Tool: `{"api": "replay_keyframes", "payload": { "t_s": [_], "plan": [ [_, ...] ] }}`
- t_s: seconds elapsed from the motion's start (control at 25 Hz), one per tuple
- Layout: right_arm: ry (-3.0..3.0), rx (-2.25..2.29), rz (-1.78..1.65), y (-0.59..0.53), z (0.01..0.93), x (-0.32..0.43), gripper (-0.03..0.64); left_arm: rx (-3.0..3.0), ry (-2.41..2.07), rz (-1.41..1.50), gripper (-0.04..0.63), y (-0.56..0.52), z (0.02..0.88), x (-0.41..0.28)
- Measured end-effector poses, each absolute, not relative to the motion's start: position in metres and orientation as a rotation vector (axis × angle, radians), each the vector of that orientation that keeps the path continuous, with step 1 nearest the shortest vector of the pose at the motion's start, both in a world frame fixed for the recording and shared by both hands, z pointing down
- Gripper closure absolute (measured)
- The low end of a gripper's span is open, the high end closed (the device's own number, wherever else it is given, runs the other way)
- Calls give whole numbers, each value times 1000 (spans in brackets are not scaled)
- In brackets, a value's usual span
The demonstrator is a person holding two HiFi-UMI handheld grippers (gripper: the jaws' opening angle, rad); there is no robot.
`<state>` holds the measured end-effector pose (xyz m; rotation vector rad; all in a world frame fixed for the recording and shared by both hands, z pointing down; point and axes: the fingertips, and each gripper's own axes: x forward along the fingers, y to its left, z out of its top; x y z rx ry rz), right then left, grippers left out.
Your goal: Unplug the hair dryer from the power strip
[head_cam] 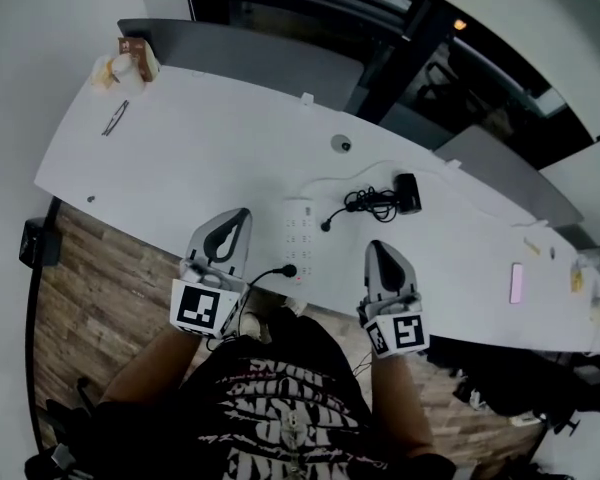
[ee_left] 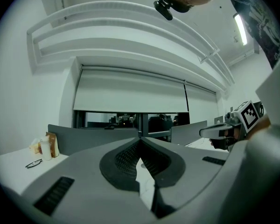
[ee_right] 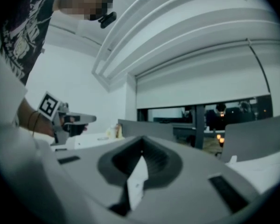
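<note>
Left tool [head_cam: 244, 214] and right tool [head_cam: 378, 246] both point level over the near edge of the white surface [head_cam: 200, 148], one on each side of the power strip [head_cam: 298, 226]. Only the head view shows the task's things. The hair dryer [head_cam: 408, 193] lies on the surface beyond the right tool, with its black cord [head_cam: 368, 203] bunched beside it. A plug [head_cam: 326, 226] at the end of that cord sits just beside the strip's right edge; whether it is seated in a socket cannot be told. A second black plug [head_cam: 288, 270] sits at the strip's near end.

From above, each tool's jaws look drawn to a point, but the tools' own views settle it. In the left gripper view the left tool [ee_left: 141, 141] has its jaw tips meeting, with nothing held and only a sliver of white surface showing through the gap behind them. The right gripper view shows the right tool [ee_right: 141, 139] closed and empty in the same way.

Neither gripper view shows the strip or the dryer. The left gripper view does take in the glasses [ee_left: 33, 163] and a bottle [ee_left: 45, 148] at the far left end of the surface.
</note>
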<state>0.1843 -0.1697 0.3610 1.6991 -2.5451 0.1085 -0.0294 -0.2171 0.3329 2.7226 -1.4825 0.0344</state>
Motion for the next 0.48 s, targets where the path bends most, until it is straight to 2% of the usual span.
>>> {"api": "replay_keyframes", "payload": {
  "t_s": [0.48],
  "plan": [
    [-2611,1553,46,-245,355,211,583,2700,-1537,42,572,-275,331,21]
  ]
}}
